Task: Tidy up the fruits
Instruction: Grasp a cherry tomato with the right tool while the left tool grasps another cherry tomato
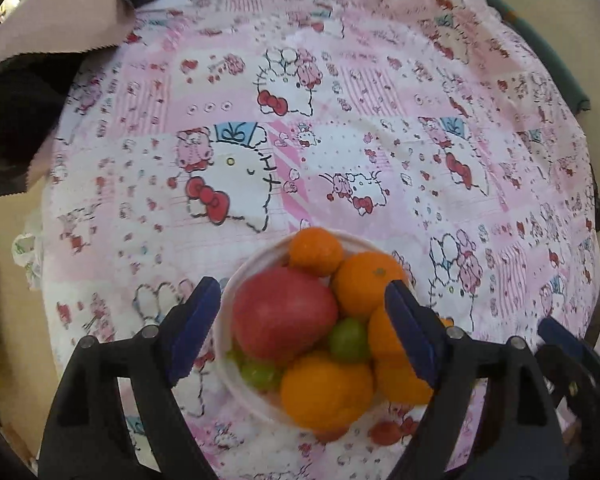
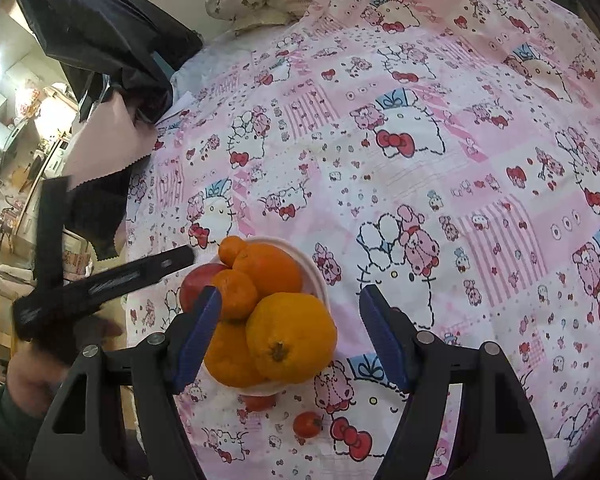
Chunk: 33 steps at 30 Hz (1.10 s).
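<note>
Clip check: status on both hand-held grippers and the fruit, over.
Left hand-held gripper open, empty, over the bowl. Right hand-held gripper open, empty. Oranges, apple, grapes piled in bowl. Small tomato loose on tablecloth.

A pink cartoon-print tablecloth lies beside dark fabric.

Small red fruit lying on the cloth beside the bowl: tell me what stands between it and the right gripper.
Nothing visible blocks it. The small red fruit lies bare on the cloth, just outside the bowl; the open right gripper hangs over the bowl's oranges.
</note>
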Each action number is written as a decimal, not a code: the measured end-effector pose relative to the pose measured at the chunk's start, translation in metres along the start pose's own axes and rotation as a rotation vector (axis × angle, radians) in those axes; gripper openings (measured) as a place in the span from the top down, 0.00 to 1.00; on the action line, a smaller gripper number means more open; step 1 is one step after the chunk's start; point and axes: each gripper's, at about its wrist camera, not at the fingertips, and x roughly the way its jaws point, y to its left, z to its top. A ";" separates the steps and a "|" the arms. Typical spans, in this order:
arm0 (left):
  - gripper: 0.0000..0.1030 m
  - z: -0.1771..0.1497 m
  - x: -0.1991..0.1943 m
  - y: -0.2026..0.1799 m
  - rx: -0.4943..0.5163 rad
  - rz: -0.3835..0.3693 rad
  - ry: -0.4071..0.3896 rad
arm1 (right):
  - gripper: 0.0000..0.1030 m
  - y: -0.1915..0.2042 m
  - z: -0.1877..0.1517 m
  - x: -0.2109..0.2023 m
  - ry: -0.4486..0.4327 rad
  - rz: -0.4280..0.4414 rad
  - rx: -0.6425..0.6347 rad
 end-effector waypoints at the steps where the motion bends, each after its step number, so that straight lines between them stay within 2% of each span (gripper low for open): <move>1: 0.21 -0.005 -0.006 0.001 0.004 0.002 -0.013 | 0.28 0.000 -0.002 0.000 0.000 0.006 0.004; 12: 0.21 -0.049 -0.057 0.009 0.013 0.010 -0.136 | 0.28 0.015 -0.026 -0.015 -0.032 0.064 -0.036; 22: 0.21 -0.096 -0.084 0.015 0.029 0.022 -0.239 | 0.27 0.011 -0.056 -0.025 -0.032 0.042 -0.033; 33: 0.21 -0.142 -0.083 0.019 -0.001 0.027 -0.289 | 0.26 -0.016 -0.091 -0.022 0.022 -0.014 0.017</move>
